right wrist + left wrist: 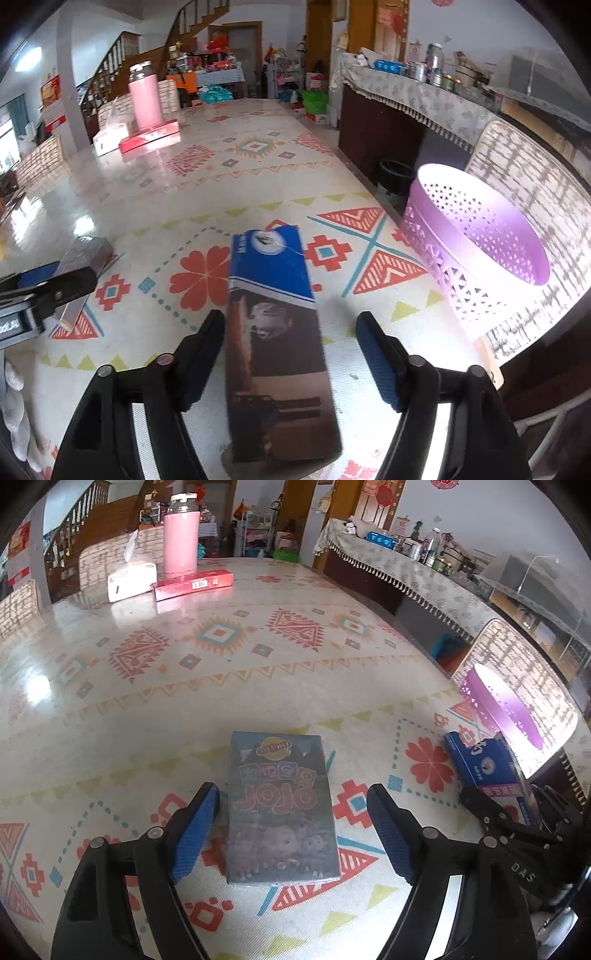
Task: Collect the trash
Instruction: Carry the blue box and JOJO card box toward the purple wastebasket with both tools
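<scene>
Both grippers lined up for pickup; left gripper (293, 825) jaws wide around the JOJO box (280, 808), right gripper (291, 356) wide around the blue carton (279, 325); next, probably squeeze, then carry to the purple basket (436, 229), frame right.

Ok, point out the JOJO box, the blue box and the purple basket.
JOJO box (282, 808), left wrist view, middle of its top face.
Blue box (279, 332), right wrist view, middle of its top face.
Purple basket (436, 236), right wrist view, its lattice wall.
</scene>
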Action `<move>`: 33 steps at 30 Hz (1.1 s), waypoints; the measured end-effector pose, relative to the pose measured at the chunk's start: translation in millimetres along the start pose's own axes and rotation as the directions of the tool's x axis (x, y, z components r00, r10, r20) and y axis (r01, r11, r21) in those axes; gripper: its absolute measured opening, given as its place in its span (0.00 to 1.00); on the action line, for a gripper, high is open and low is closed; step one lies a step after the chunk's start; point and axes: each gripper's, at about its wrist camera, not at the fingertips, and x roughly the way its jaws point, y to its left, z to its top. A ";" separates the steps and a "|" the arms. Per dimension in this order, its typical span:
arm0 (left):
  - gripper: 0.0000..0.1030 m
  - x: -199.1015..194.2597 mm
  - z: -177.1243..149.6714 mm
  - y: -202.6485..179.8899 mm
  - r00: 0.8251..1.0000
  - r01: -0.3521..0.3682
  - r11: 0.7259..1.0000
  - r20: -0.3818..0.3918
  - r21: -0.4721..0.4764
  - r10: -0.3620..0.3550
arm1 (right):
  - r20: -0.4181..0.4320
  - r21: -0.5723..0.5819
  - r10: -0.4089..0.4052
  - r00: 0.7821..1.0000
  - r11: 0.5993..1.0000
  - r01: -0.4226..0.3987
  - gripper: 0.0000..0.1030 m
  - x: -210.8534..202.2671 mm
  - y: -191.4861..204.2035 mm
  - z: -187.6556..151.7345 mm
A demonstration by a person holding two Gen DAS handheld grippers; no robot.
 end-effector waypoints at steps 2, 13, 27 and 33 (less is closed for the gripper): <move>0.79 -0.2 -0.3 0.4 1.000 0.011 1.000 -0.006 0.010 -0.011 | -0.005 0.012 -0.015 1.000 1.000 0.015 0.80 0.5 -1.4 0.3; 0.95 3.2 -4.5 -9.8 0.999 0.000 0.995 -0.045 0.096 0.005 | 0.017 0.032 -0.053 0.998 0.998 0.052 0.74 -4.6 -3.3 -3.6; 0.52 -6.3 -15.3 -17.9 0.990 -0.141 0.985 -0.007 0.102 0.143 | 0.089 -0.108 0.128 0.988 0.987 -0.118 0.34 -21.7 -1.0 -24.0; 0.52 -23.6 -17.6 -23.0 0.991 -0.129 0.987 -0.032 0.091 0.132 | 0.082 -0.103 0.217 0.973 0.973 -0.208 0.34 -31.8 -14.3 -17.6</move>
